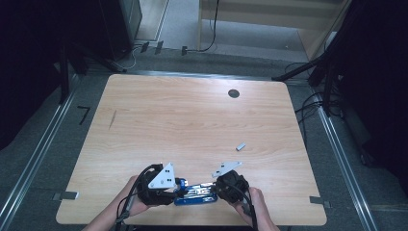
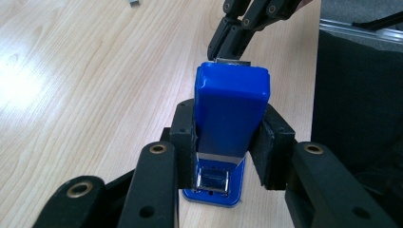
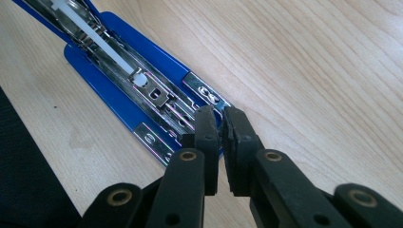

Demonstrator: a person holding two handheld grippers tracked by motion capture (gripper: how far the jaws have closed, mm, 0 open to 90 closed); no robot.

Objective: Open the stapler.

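blue stapler (image 1: 195,194) lies at the bottom centre of the high view, near the front edge of the wooden table (image 1: 192,120), between the left gripper (image 1: 174,191) and right gripper (image 1: 219,187). a small grey piece (image 1: 241,146) sits right of centre, well apart, with a dark round hole (image 1: 234,93) in the upper middle.

left gripper view: left gripper (image 2: 229,142) is clamped on the stapler's blue top cover (image 2: 233,107), pads pressing both its sides, centre frame. base with metal plate is at the bottom centre. right gripper (image 2: 228,56) comes in from the top, tips at the far end of the stapler.

right gripper view: stapler (image 3: 119,80) lies opened, running from upper left to centre, metal magazine and white pusher exposed. right gripper (image 3: 221,124) jaws are nearly together, pinched at the magazine's front tip, bottom centre.
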